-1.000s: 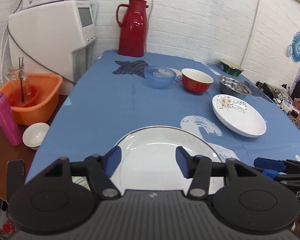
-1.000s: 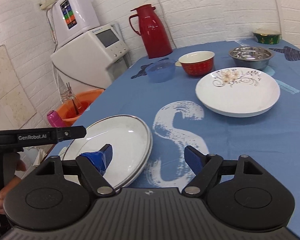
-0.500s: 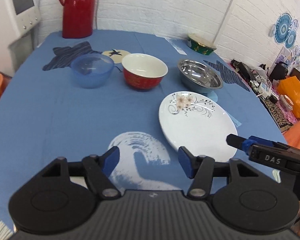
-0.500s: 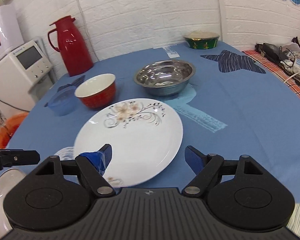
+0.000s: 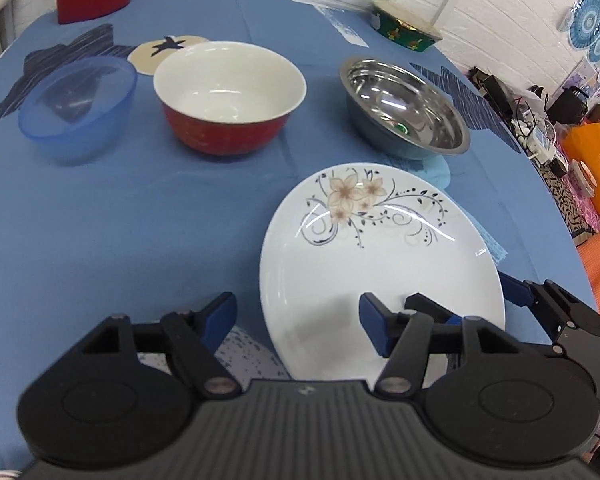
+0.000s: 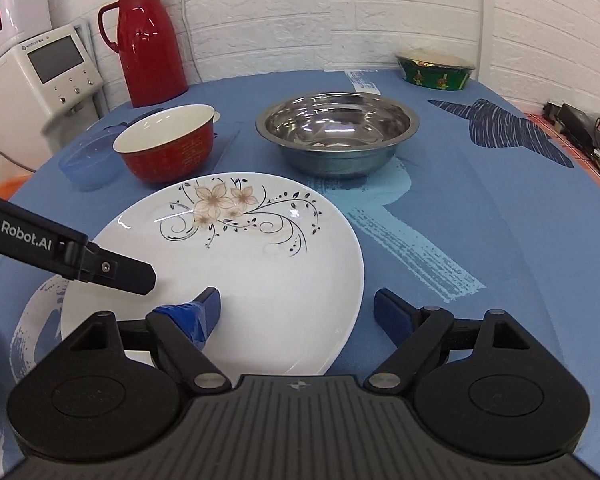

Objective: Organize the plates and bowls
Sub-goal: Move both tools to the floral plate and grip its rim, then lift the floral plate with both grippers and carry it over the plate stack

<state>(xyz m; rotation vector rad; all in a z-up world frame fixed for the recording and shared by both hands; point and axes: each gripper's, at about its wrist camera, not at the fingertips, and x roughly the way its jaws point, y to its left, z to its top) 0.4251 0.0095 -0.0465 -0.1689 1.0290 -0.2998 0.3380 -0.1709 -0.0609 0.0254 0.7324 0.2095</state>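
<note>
While lying flat on the blue table [image 6: 480, 208], just in front of the steel bowl [image 6: 334, 132] and red bowl [image 6: 166, 142]: flowered plate [image 6: 240, 264]. Glazed, rigid, likely slippery and breakable; best pinched at the near rim. Left claw [image 5: 296, 318] and right claw [image 6: 296, 310] gaping wide, empty, straddling that rim.

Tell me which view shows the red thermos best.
The right wrist view: the red thermos stands whole there, handle and lid visible, behind the red bowl. The left wrist view shows only its lower body, cropped by the top edge.
</note>
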